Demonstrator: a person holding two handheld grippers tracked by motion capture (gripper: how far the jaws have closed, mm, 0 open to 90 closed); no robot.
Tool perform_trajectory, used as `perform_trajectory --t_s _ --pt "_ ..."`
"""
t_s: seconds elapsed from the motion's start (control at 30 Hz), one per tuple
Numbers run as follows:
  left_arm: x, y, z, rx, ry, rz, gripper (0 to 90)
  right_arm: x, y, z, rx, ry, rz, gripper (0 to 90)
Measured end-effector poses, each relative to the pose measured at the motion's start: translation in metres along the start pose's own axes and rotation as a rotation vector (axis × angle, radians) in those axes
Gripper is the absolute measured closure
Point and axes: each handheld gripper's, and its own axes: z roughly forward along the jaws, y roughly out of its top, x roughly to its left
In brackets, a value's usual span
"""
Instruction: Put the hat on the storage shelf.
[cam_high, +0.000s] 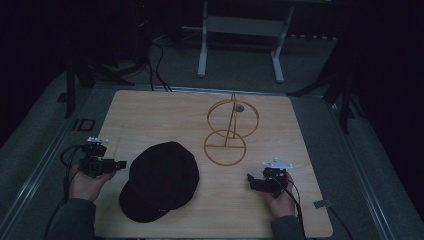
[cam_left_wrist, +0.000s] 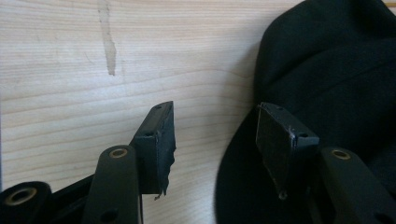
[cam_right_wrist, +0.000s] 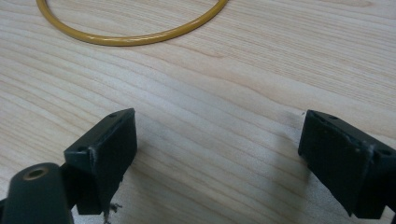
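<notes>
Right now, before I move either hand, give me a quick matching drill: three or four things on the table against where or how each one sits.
Things:
1. black cap
2. wire stand
3. left gripper
4. right gripper

Places or states:
A. upright, behind the cap toward the table's far side
B. open, on the table's right, over bare wood
C. lying flat between the two grippers
D. open, at the cap's left edge

Pairs: 1-C, 2-A, 3-D, 4-B

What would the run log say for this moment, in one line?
left gripper: jaws open beside black fabric cap | right gripper: jaws open, nothing between | yellow wire hat stand: upright, bare | wooden table
</notes>
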Motion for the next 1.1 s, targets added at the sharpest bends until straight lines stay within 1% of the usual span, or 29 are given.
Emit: perform_trajectory --t_s 0.07,0.3,0.5,0.7,0.8,1.1 --pt "-0.003 0.001 0.0 0.009 -0.013 0.001 46.8 0.0 0.0 0.0 0.0 0.0 0.0 11.5" --pt "-0.01 0.005 0.001 0.024 -0.029 0.01 46.4 0.0 0.0 0.0 0.0 0.0 0.001 11.5" --pt "-0.016 0.007 0.004 0.053 -0.044 0.028 45.9 0.0 0.0 0.0 0.0 0.0 0.001 11.5" --pt "-0.021 0.008 0.011 0.082 -0.057 0.035 45.2 0.0 0.0 0.0 0.0 0.0 0.001 11.5" --pt "-0.025 0.009 0.019 0.105 -0.062 0.041 44.9 0.0 0.0 0.0 0.0 0.0 0.001 11.5" --pt "-0.031 0.01 0.032 0.141 -0.058 0.047 44.8 0.0 0.0 0.0 0.0 0.0 0.001 11.5"
